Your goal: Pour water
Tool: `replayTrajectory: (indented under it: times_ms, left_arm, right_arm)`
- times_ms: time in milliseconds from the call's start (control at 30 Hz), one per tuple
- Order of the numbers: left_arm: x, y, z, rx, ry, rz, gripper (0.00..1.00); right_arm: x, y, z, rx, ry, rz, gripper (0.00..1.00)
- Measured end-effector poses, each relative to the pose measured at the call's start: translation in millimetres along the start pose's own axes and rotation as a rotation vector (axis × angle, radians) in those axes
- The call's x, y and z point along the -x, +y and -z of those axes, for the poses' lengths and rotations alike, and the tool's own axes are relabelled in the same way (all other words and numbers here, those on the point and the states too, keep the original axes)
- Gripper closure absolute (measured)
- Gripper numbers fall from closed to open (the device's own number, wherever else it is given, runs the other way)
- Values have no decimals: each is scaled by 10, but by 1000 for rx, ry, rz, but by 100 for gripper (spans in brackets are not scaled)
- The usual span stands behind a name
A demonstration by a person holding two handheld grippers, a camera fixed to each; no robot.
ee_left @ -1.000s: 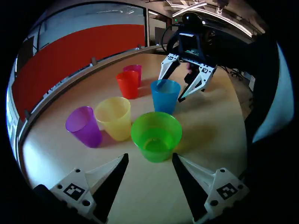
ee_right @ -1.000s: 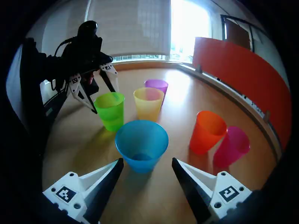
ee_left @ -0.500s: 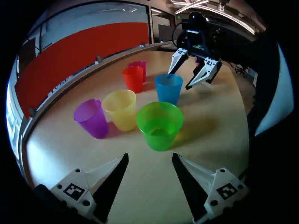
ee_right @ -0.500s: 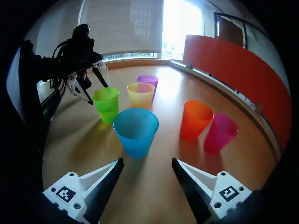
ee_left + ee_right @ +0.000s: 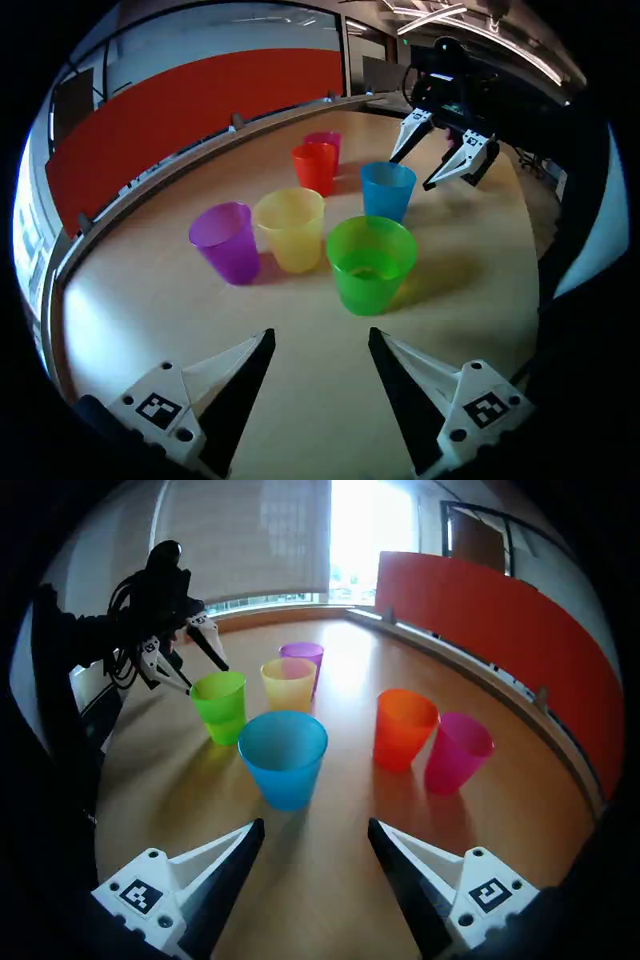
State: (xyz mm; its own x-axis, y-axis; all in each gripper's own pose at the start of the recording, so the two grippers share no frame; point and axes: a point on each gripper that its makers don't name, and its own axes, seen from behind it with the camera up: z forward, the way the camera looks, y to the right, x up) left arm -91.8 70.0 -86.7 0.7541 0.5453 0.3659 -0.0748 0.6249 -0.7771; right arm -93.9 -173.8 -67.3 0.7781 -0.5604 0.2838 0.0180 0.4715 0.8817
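Centre of left gripper view: green translucent plastic cup [image 5: 370,268], a little water inside; blue translucent plastic cup [image 5: 387,190] beyond. Fingers apart, empty: left gripper [image 5: 320,333], right gripper [image 5: 314,822]. Pouring apparently finished or unstarted.

The left gripper [image 5: 319,336] points forward, its two white fingers spread wide apart with nothing held between them. The right gripper [image 5: 314,824] is posed the same way, fingers parted and gripping nothing. The two grippers face each other from well apart, and each, seen from the other's view, tilts downward on a dark body with its fingertips lowest.
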Motion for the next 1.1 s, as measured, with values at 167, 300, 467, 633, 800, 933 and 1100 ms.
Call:
replayTrajectory:
  times_ms: [167, 300, 467, 633, 800, 933, 1100]
  left_arm:
    - [24, -208, 65, -85, 13, 53, 14]
    - [-7, -388, 141, -165, 39, 104, 14]
    - [-59, -625, 270, -278, 80, 154, 14]
    - [-69, -765, 363, -363, 110, 185, 14]
    - [-82, -787, 386, -388, 143, 218, 14]
    - [-107, -829, 419, -411, 162, 232, 14]
    - [-153, -926, 490, -475, 216, 282, 14]
  right_arm:
    - [12, 76, 63, 47, -3, -64, 0]
    - [-6, 119, 126, 87, 5, -118, 0]
    - [-50, 185, 219, 143, 31, -185, 0]
    - [-40, 273, 327, 205, 42, -249, 0]
    - [-41, 345, 416, 268, 45, -292, 0]
    - [-48, 397, 480, 312, 50, -325, 0]
    - [-97, 580, 590, 414, 67, -366, 0]
